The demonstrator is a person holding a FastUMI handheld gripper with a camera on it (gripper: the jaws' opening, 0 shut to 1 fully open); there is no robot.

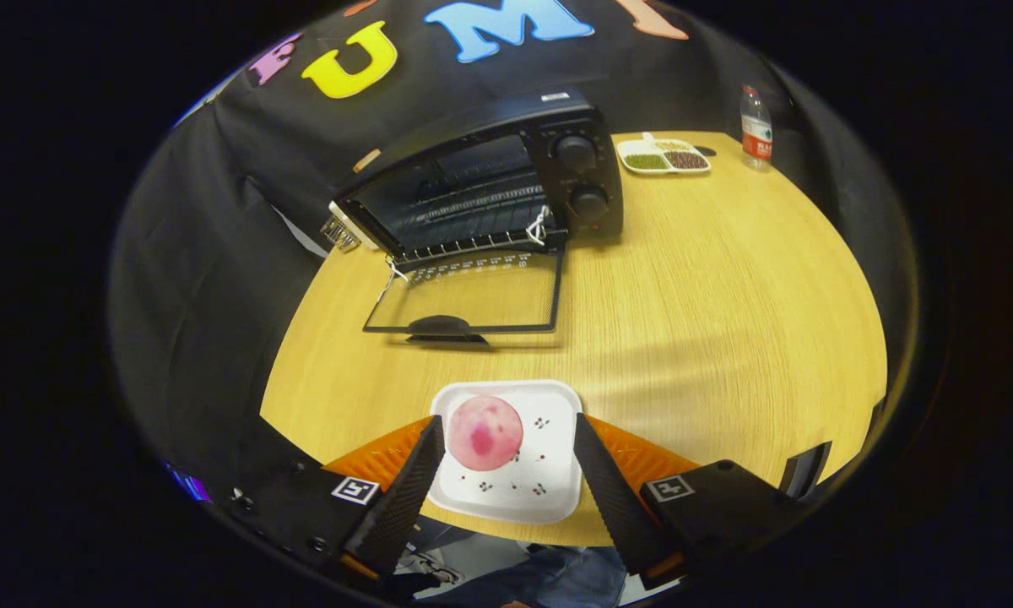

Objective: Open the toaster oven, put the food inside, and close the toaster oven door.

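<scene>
Oven [490,181] sits at the back left w/ door [464,295] flat down, open; 1 pink bun [484,433] on 1 white plate [506,460] lies between gripper [506,473] fingers; jaws wide open, holding nothing; if they shut off-centre, bun may roll off or plate may slide; far right: 1 snack tray [663,156], 1 bottle [756,128].

Left finger [405,490] covers near left corner of white plate [549,473]; oven [506,181] inside dark, rack barely readable; knob markings too small to tell; contents of divided dish [665,157] only green and brown patches; counter [709,321] near edge hidden behind fingers
</scene>
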